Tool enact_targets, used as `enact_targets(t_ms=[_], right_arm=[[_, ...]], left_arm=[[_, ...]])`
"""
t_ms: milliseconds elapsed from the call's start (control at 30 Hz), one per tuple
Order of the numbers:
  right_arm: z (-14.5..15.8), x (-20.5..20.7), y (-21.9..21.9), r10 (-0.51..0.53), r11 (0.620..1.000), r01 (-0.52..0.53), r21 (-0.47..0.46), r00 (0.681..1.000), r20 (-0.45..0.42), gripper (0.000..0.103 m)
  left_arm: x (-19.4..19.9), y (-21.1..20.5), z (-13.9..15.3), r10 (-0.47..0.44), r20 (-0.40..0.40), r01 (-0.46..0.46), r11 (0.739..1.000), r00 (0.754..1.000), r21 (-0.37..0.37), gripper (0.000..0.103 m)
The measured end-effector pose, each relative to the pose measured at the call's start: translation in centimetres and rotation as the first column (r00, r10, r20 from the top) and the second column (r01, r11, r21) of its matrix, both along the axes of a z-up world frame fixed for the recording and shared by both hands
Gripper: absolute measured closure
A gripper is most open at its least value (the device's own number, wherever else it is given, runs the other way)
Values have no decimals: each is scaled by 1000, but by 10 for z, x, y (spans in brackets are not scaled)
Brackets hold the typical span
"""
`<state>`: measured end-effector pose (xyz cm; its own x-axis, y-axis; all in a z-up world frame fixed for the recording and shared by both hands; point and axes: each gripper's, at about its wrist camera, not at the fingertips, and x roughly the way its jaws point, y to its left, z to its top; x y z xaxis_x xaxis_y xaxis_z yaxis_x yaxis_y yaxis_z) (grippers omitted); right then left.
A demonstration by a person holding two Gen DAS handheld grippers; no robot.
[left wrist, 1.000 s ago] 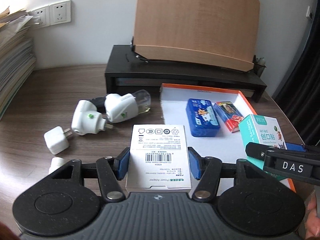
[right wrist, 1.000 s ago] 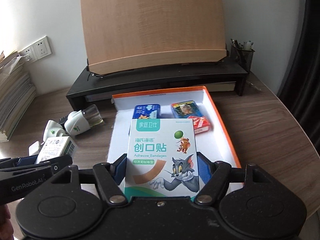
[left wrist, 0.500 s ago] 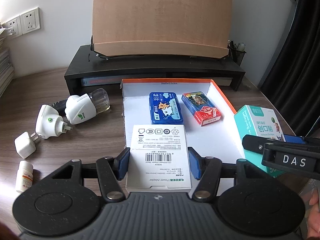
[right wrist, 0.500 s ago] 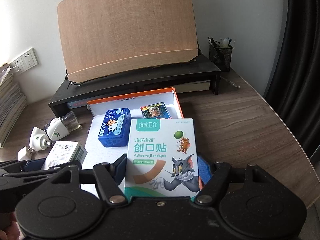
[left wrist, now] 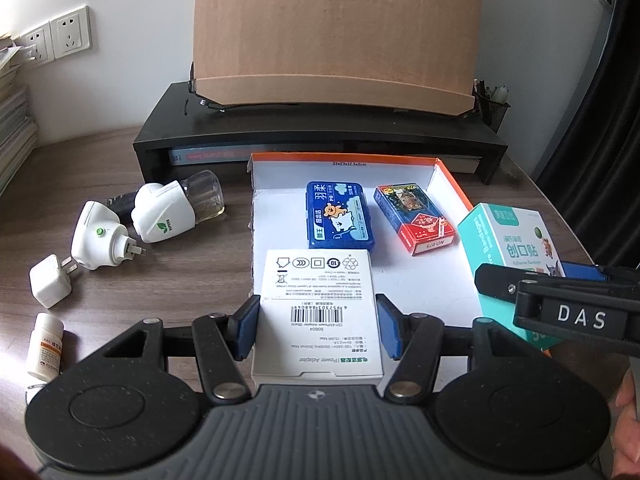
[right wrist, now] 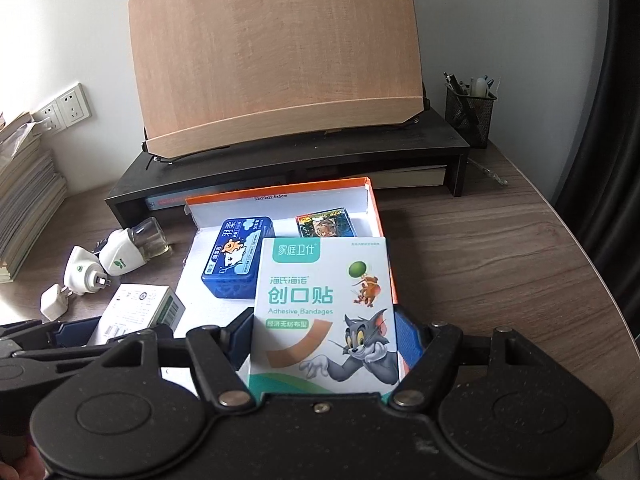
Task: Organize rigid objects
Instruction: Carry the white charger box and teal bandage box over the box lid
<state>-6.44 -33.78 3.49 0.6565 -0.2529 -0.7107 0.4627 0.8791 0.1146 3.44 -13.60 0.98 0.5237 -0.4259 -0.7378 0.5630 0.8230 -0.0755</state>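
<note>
Wooden desk (left wrist: pixel 180 272), orange-rimmed tray (left wrist: pixel 452 178), left claw (left wrist: pixel 316 330) grasping adapter box (left wrist: pixel 318 300), right claw (right wrist: pixel 324 344) grasping bandage box (right wrist: pixel 324 300).

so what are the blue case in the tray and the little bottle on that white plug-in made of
Blue rectangular case: looks like moulded plastic, slightly glossy, with rounded corners and a printed cartoon label. Small clear bottle on the white plug-in vaporiser: transparent with yellowish liquid showing through; glass or clear plastic, hard to tell. The vaporiser's shell looks like smooth white plastic.
</note>
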Motion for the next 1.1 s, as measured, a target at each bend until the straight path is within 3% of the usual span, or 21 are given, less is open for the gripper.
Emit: enact_targets(t_ms=[1100], right_arm=[[-9, 10, 1, 28, 1000, -28, 14, 999, -30, 19]], left_arm=[[5, 1, -7, 31, -24, -31, 1000, 999, -1, 44]])
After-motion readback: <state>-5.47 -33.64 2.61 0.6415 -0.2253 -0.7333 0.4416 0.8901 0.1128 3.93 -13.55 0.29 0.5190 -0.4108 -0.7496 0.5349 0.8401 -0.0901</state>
